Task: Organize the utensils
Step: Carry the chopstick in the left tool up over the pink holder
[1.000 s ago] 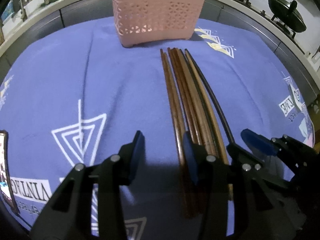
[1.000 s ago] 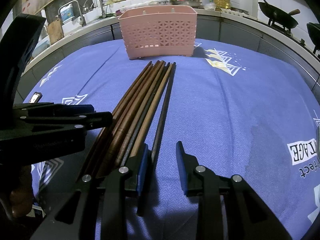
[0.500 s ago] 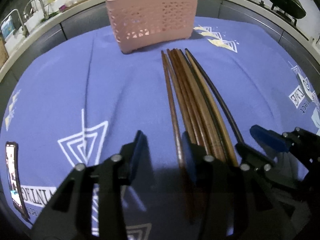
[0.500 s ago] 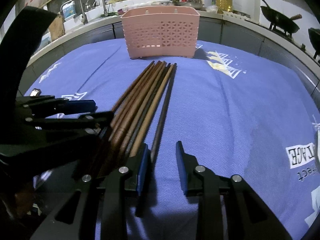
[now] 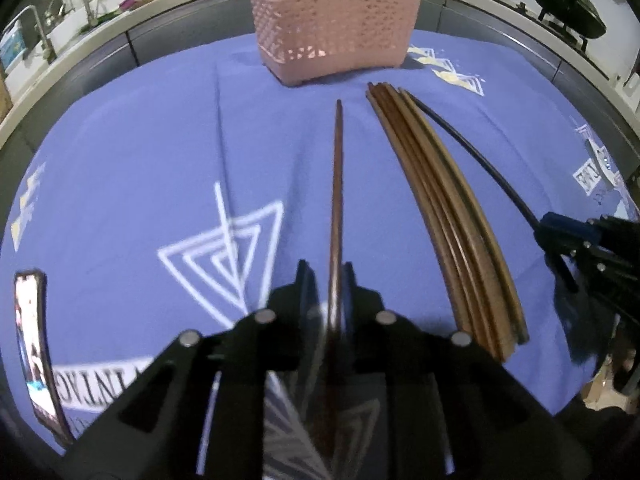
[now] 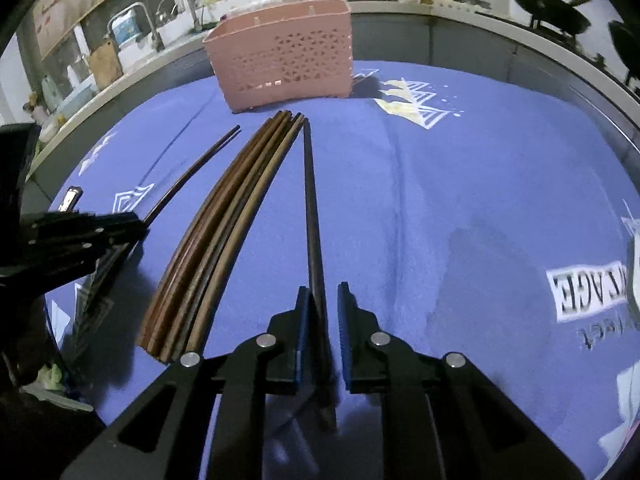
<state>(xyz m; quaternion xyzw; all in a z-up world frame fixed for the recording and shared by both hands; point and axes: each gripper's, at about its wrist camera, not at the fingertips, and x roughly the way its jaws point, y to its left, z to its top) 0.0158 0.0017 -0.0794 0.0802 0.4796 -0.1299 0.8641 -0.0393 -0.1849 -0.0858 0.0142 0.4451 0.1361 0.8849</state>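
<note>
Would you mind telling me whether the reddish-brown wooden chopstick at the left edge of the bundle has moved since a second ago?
Yes. The reddish-brown chopstick, gripped by the left hand-held gripper, now sits apart to the left of the chopstick bundle lying before the pink basket.

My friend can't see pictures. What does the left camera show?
The left claw pinches one brown chopstick pointing toward a pink basket. More chopsticks lie beside it on a blue cloth.

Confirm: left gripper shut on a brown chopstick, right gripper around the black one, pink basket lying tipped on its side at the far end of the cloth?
Not quite. The pink basket stands upright on its feet, open top up, as the right wrist view shows. The rest holds: the left gripper is shut on a brown chopstick, and the right gripper is around the black chopstick.
</note>
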